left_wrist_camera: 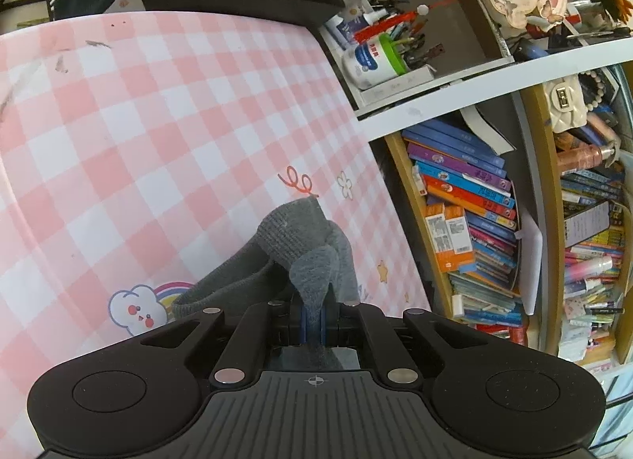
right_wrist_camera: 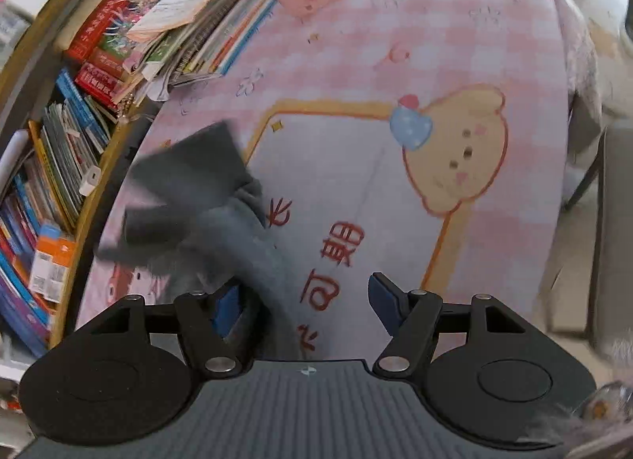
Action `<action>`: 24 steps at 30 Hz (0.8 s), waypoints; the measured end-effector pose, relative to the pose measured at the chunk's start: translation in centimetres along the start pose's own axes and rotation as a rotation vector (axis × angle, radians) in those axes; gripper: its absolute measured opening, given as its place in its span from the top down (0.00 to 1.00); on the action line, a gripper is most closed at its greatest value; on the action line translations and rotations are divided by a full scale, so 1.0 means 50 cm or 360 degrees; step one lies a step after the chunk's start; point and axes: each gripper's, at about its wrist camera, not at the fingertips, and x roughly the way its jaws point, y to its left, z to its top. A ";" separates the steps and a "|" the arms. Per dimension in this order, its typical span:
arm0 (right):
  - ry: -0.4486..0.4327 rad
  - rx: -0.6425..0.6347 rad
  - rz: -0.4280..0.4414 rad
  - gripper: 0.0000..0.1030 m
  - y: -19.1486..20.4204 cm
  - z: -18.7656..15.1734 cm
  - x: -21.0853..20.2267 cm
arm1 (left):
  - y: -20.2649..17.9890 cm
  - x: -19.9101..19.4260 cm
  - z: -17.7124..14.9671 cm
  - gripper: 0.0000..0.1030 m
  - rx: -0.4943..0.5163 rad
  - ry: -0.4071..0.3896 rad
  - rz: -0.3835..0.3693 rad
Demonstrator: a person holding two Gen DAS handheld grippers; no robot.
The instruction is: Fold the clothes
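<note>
A grey knit garment (left_wrist_camera: 300,241) lies bunched on the pink checked table cover (left_wrist_camera: 158,142). My left gripper (left_wrist_camera: 312,316) is shut on it, and a flap of the knit hangs pinched between the blue pads. In the right wrist view the same grey garment (right_wrist_camera: 190,190) is blurred and trails down the left side of the mat (right_wrist_camera: 395,63). My right gripper (right_wrist_camera: 304,297) stands open. The cloth drapes past its left pad (right_wrist_camera: 226,310), while the right pad (right_wrist_camera: 383,301) is bare. Only printed mat shows in the gap between them.
A bookshelf (left_wrist_camera: 467,221) full of books runs along the table's edge. A tray of pens and bottles (left_wrist_camera: 379,51) sits above it. A stack of books and notebooks (right_wrist_camera: 198,24) lies on the table's far left. A bear drawing (right_wrist_camera: 459,150) marks the mat; a chair (right_wrist_camera: 609,221) stands right.
</note>
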 end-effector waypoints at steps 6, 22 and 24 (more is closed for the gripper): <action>-0.0264 -0.0134 -0.0153 0.40 0.006 0.032 -0.045 | 0.002 -0.001 0.003 0.96 -0.0013 -0.0007 -0.0020; 0.0187 -0.0256 0.0028 0.89 0.049 0.005 0.063 | 0.003 0.003 -0.006 0.96 -0.0033 0.0008 -0.0001; 0.0167 -0.0205 0.0103 0.96 0.052 0.019 0.053 | -0.002 -0.001 -0.001 0.96 -0.0040 0.0009 -0.0046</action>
